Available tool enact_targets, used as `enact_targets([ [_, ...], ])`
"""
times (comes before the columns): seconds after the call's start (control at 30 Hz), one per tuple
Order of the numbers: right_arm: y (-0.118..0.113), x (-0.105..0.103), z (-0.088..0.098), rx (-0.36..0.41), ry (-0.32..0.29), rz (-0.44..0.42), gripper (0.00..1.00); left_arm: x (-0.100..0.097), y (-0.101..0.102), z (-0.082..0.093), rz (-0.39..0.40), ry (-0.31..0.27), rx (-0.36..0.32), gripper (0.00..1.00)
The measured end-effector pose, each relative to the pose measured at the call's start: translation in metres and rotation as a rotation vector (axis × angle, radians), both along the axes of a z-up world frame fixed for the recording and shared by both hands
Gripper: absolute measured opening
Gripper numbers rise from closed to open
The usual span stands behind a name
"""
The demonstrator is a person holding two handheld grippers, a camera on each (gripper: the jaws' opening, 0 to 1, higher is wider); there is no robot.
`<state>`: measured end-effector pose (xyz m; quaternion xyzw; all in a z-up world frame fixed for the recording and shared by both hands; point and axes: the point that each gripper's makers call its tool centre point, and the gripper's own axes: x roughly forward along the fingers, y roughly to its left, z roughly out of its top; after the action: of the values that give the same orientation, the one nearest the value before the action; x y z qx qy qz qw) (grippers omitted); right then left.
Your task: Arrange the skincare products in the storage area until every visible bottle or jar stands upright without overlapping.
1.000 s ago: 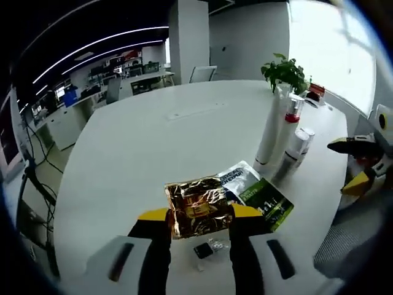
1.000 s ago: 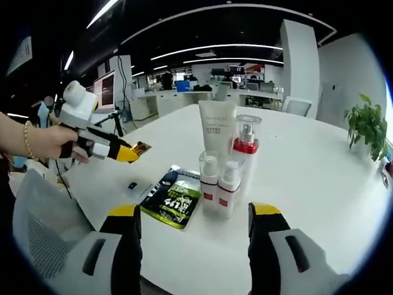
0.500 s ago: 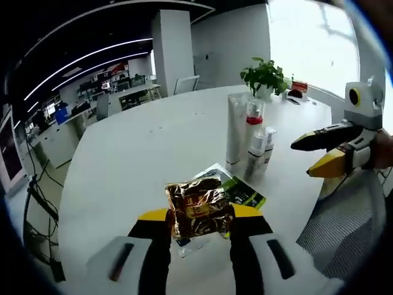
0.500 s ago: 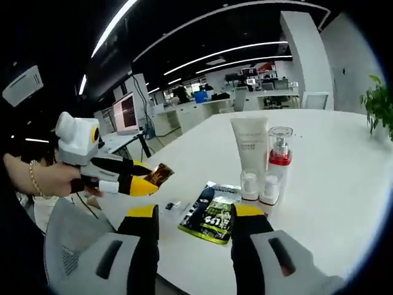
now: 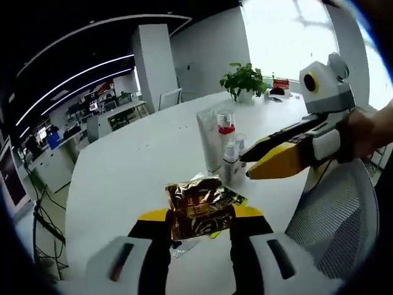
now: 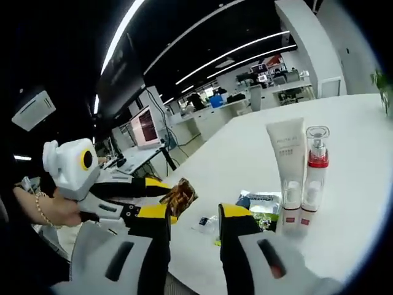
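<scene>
My left gripper point(image 5: 199, 215) is shut on a crinkled gold foil sachet point(image 5: 196, 206), held above the white table point(image 5: 135, 166). Beyond it stand a white tube point(image 5: 209, 138), a clear pump bottle with a red collar point(image 5: 226, 128) and two small bottles point(image 5: 231, 158), all upright and close together. A green and black sachet point(image 5: 232, 196) lies flat under the gold one. My right gripper point(image 5: 245, 166) reaches in from the right in the left gripper view, level with the small bottles. In the right gripper view my right gripper point(image 6: 196, 215) stands open with nothing between its jaws, near the left gripper point(image 6: 169, 198) and its gold sachet point(image 6: 180, 195).
A potted plant point(image 5: 242, 77) stands at the far side of the table. A mesh chair back point(image 5: 334, 212) sits by the near table edge. A small dark item point(image 6: 202, 220) lies beside the green sachet point(image 6: 261, 204). Desks and monitors fill the room behind.
Both hands have drawn together, so the right gripper now looms large in the left gripper view. The right gripper's jaws have narrowed. The gold sachet stays held in the left gripper.
</scene>
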<state>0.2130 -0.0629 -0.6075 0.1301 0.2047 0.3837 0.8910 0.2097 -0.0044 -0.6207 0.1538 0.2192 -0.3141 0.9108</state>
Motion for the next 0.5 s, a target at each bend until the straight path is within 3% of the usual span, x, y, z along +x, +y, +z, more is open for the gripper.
enact_targets([
  [0.5,0.006,0.004,-0.002,0.147,0.106,-0.025,0.18,-0.006,-0.014,0.013,-0.059,-0.043,-0.018,0.32],
])
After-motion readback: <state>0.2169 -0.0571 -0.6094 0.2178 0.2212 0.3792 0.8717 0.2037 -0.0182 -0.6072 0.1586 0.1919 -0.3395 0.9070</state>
